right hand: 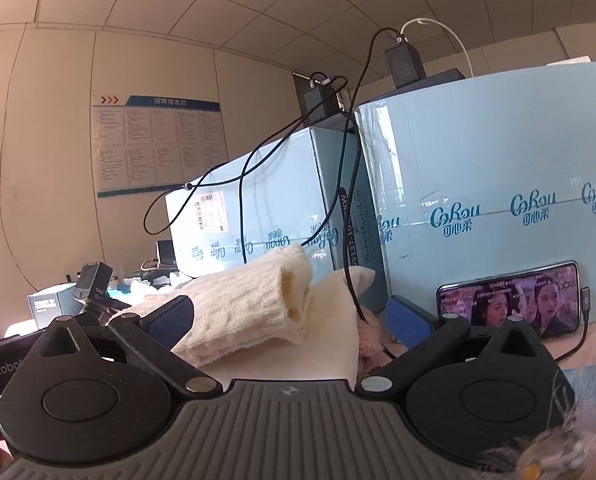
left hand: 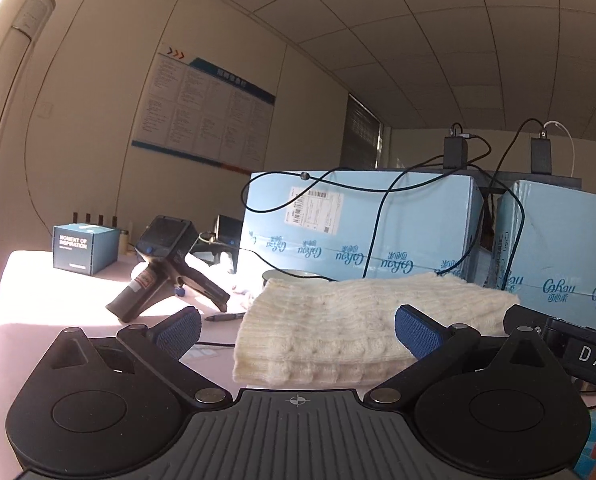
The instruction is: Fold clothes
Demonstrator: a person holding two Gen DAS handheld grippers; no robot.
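Note:
A cream cable-knit garment [left hand: 350, 320] lies folded in a thick stack on the pink table [left hand: 58, 312]. My left gripper [left hand: 298, 332] is open and empty, its blue pads [left hand: 180, 330] just short of the stack's near edge. In the right wrist view the same folded knit [right hand: 254, 300] shows end on, resting on a white cloth [right hand: 334, 320]. My right gripper [right hand: 292, 320] is open and empty, its left pad [right hand: 174, 316] beside the knit. The right gripper's body shows at the right edge of the left wrist view [left hand: 570, 344].
Light blue cartons [left hand: 362, 224] with black cables over them stand right behind the garment; they also show in the right wrist view [right hand: 498, 184]. A phone [right hand: 510, 304] playing video leans against one. A black handheld device [left hand: 166, 264], a pen [left hand: 224, 316] and a small dark box [left hand: 82, 248] lie at left.

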